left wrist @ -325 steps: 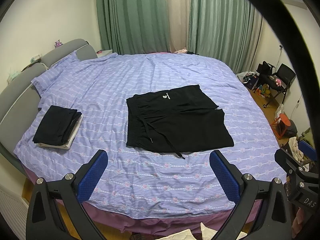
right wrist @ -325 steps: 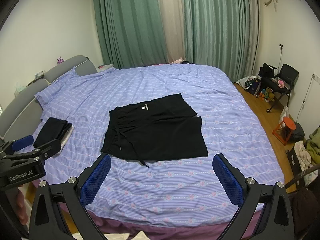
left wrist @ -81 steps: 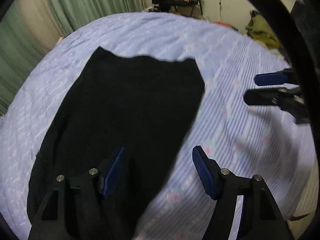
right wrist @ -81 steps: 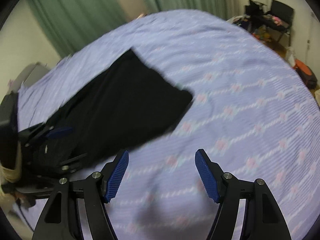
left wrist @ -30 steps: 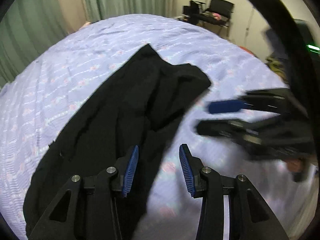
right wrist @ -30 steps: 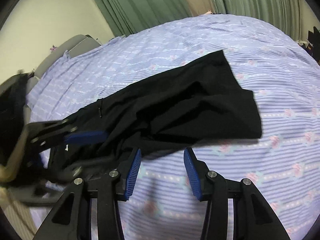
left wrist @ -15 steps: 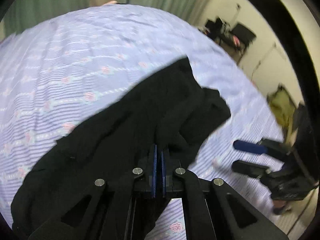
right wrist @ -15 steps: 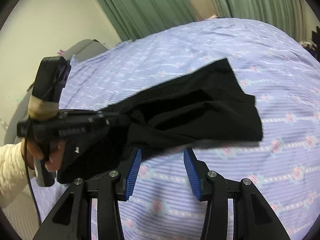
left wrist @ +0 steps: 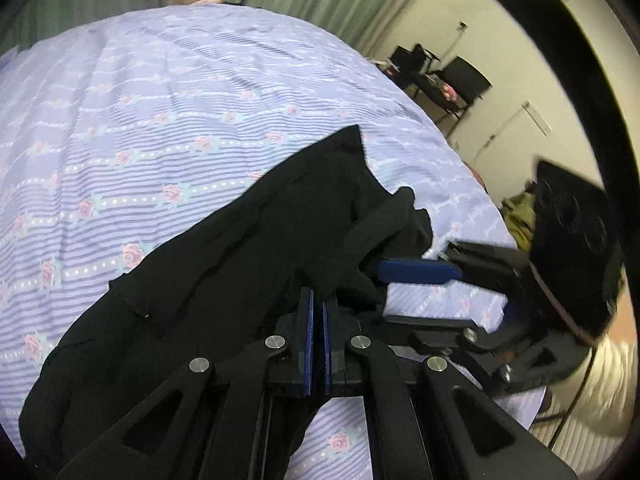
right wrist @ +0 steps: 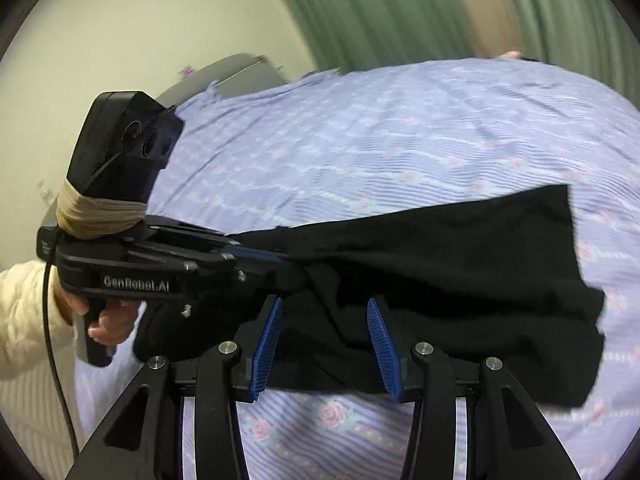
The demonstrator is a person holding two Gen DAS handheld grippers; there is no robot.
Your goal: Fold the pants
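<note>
Pants [left wrist: 224,264], black and matte, lie rumpled on the bed [left wrist: 160,92], bunched into soft folds at the near end and stretched out flatter toward the far hem. In my left wrist view the left hand-held gripper [left wrist: 316,308] is clenched on a gathered ridge of the fabric, its blue ribbed pads pressed nearly together with cloth pinched between them. My right hand-held gripper [left wrist: 420,292] reaches in from the right, one blue pad just beside the raised fold.

From the right wrist view, the right hand-held gripper [right wrist: 324,332] stands released, its two ribbed blue pads apart with the crumpled black cloth [right wrist: 440,272] between and behind them; I cannot tell whether either pad touches it. The left hand-held gripper [right wrist: 276,258], boxy black plastic, comes in from the left with its tip buried in the fabric. The bedsheet is lilac, finely striped, with rows of small pink roses. Green pleated curtains [right wrist: 380,12] hang beyond the bed.
</note>
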